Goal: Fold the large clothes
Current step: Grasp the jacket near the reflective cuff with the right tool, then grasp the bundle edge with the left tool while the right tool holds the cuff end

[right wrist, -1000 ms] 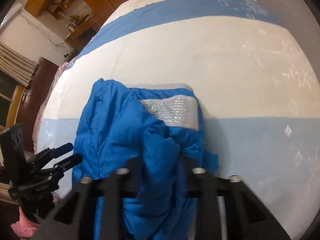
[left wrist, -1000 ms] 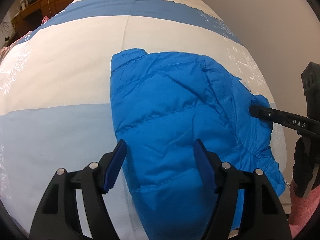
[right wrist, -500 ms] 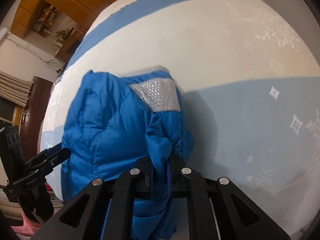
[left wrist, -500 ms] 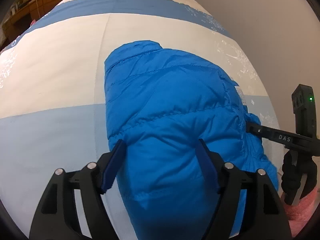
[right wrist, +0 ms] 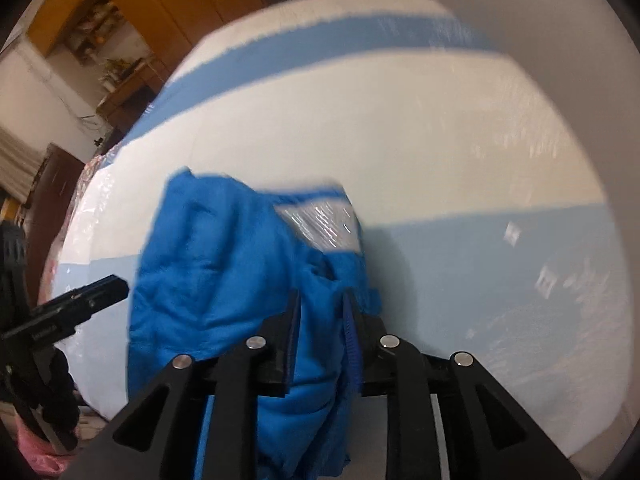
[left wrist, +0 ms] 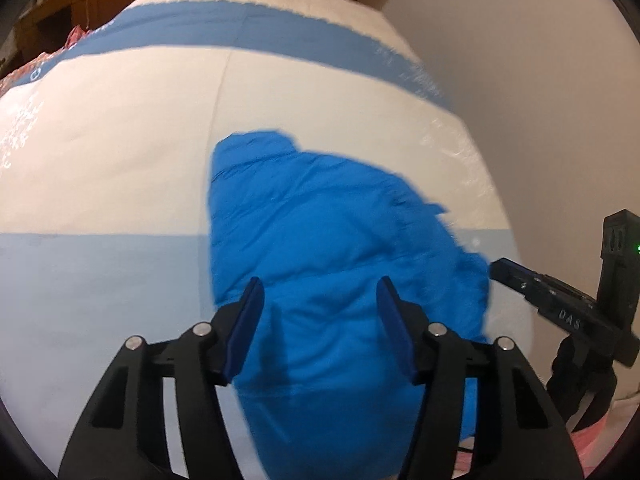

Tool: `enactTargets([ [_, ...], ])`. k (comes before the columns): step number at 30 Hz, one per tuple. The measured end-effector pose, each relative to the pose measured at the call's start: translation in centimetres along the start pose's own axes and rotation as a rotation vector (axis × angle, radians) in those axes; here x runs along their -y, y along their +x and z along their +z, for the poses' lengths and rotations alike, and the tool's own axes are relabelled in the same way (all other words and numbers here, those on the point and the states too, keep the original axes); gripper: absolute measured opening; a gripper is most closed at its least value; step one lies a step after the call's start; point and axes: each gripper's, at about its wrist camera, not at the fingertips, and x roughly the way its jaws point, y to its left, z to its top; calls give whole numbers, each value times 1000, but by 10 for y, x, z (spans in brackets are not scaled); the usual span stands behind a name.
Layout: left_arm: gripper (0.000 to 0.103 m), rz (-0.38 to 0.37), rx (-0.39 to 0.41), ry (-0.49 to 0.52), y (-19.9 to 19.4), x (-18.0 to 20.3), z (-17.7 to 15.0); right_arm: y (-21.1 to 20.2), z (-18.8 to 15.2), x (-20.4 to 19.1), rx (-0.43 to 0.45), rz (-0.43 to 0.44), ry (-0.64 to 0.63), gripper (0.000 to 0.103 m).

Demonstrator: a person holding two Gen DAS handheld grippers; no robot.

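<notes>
1. Since the earlier frames, both views had pulled back from the blue puffer jacket [left wrist: 328,264], so more of the bed [left wrist: 120,152] showed around it, and both were blurred by motion.
2. From the left wrist, we saw the left claw [left wrist: 320,320] with its blue pads well apart above the jacket; its jaws had just been closing, and the pads pressed on nothing we could make out.
3. We saw the jacket lying bunched on the bed, across the line where the cream band met the pale blue one.
4. At the right edge we saw the right claw [left wrist: 500,270], its tip just beside the jacket's edge; from there we could not tell its state.
5. From the right wrist, the right claw [right wrist: 322,312] had just been opening, yet a fold of the jacket [right wrist: 224,264] sat between its narrow jaws, apparently pinched.
6. We saw a silvery patch [right wrist: 320,222] on the jacket's far side.
7. The left claw [right wrist: 116,286] stood at the left, just beside the jacket.
</notes>
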Motion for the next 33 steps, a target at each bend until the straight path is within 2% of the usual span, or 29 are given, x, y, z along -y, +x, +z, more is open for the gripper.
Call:
enactTargets([
  [1,54,-10,9,10,0,6,0,-3,1,-7,11,22,-14,22],
  [3,45,-15,6,30,9,15,0,0,3,-29,20,66,-55,22],
  [4,43,-10,-11,35,17,18,-1,8,3,-38,12,53,-76,21],
  [6,32,-16,-45,34,29,16,-8,22,-1,-40,-13,31,-86,20],
  [8,31,-12,-60,39,39,11,-12,34,-4,-38,-34,38,-72,19],
  [11,31,-37,-83,33,53,5,-14,58,-7,-33,-54,-51,-89,18],
  [14,31,-49,-112,39,67,2,-13,74,-15,-16,-67,-34,-69,17],
  [19,32,2,-102,103,79,12,-16,90,-22,-8,-61,-41,-79,16],
  [25,32,-9,-109,71,97,11,-10,103,-25,-2,-32,-27,-65,15],
  [30,32,13,-97,76,88,10,-14,100,-21,-1,-36,-13,-56,15],
  [33,33,42,-85,81,69,17,-13,83,-14,3,-34,36,-17,15],
])
